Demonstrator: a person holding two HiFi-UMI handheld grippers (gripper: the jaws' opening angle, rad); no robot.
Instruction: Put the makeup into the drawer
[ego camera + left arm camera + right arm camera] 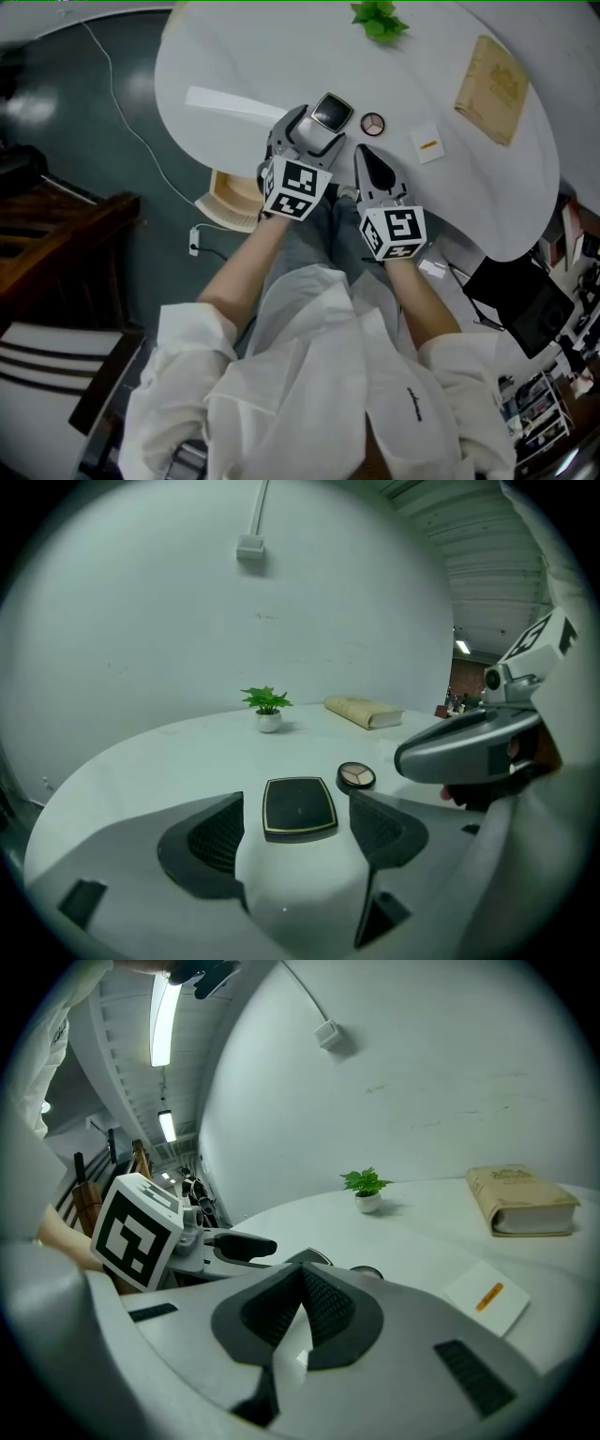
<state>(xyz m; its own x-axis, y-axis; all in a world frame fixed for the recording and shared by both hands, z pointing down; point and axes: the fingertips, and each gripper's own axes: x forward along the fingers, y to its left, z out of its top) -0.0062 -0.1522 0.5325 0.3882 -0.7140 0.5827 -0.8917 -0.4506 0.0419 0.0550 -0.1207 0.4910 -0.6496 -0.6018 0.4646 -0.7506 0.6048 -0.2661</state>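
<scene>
A square black compact (331, 112) with a gold rim lies on the white round table (234, 56). My left gripper (322, 127) is open, one jaw on each side of the compact; in the left gripper view the compact (299, 806) sits between the pads with small gaps. A round palette (372, 124) (356, 776) lies just right of it. My right gripper (366, 157) is beside the left one, near the table's front edge, with its jaws closed together (302, 1290) and nothing between them. No drawer shows clearly.
Further right on the table lie a white card with an orange mark (427, 144) and a tan book (491, 89). A small potted plant (378, 19) stands at the far edge. A white strip (230, 101) lies left. A light wooden thing (232, 197) sits under the table's edge.
</scene>
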